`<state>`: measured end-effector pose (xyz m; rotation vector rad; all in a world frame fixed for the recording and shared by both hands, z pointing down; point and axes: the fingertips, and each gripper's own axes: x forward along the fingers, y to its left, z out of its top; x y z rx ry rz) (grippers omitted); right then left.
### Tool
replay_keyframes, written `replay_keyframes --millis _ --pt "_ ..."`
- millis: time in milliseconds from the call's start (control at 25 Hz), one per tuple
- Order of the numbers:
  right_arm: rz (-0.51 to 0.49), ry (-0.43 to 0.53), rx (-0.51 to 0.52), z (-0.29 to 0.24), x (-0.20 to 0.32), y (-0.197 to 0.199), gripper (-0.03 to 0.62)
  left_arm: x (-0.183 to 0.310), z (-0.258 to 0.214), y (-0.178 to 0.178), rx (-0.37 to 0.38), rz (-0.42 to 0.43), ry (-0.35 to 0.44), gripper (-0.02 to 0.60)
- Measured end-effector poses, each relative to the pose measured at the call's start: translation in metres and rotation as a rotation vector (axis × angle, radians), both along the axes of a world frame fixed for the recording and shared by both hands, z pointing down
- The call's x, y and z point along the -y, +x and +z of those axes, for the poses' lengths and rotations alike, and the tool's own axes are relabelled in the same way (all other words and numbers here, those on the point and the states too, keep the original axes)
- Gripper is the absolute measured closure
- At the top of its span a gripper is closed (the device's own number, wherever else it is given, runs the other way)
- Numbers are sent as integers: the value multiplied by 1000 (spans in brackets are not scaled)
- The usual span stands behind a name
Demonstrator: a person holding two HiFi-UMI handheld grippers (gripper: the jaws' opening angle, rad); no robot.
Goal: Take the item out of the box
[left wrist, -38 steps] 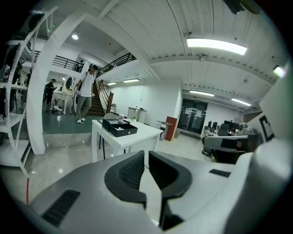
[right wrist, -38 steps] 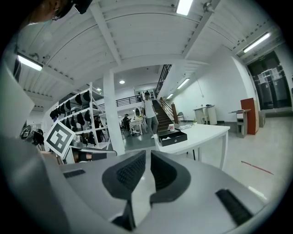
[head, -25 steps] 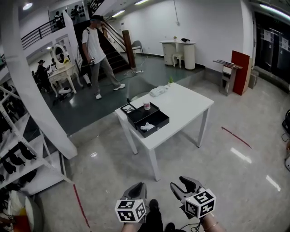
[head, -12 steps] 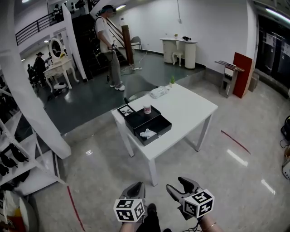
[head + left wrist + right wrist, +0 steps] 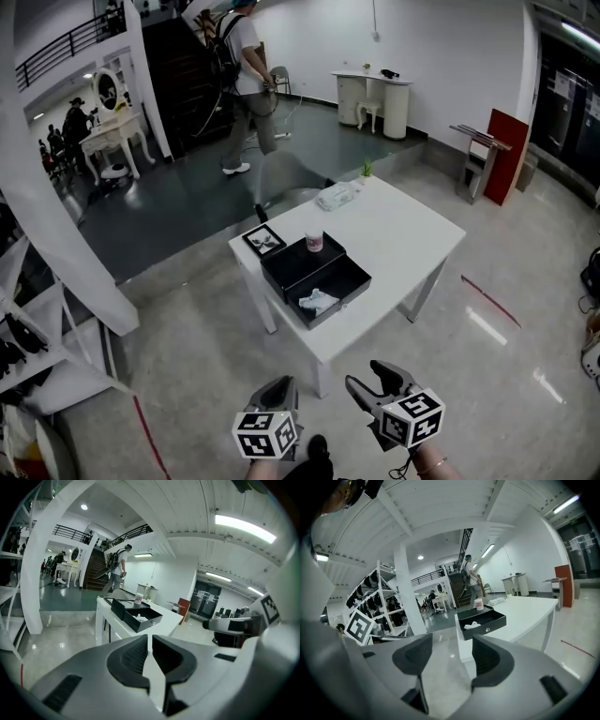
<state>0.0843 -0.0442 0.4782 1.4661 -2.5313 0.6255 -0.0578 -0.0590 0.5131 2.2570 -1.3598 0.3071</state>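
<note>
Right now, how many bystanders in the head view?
2. A person with a backpack mid-stride at top centre; a second person by the white vanity, far left. Others farther back may be hidden or too small.

One table [image 5: 403,234], one black box [image 5: 349,277], one white jar [image 5: 315,242], one crumpled white item [image 5: 317,301].

The table [image 5: 403,225] and black box [image 5: 349,277] now lie nearer.

The white item [image 5: 318,301] in the box [image 5: 345,277] is too small to identify.
</note>
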Motion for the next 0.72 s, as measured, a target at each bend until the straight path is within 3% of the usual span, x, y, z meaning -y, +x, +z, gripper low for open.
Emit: replay_keyframes --millis 320,720 --pt "60 8 -7 -2 65 -6 344 65 4 -14 -26 26 -5 551" --pt "70 2 -87 5 103 -15 344 106 12 -27 -45 44 -13 551"
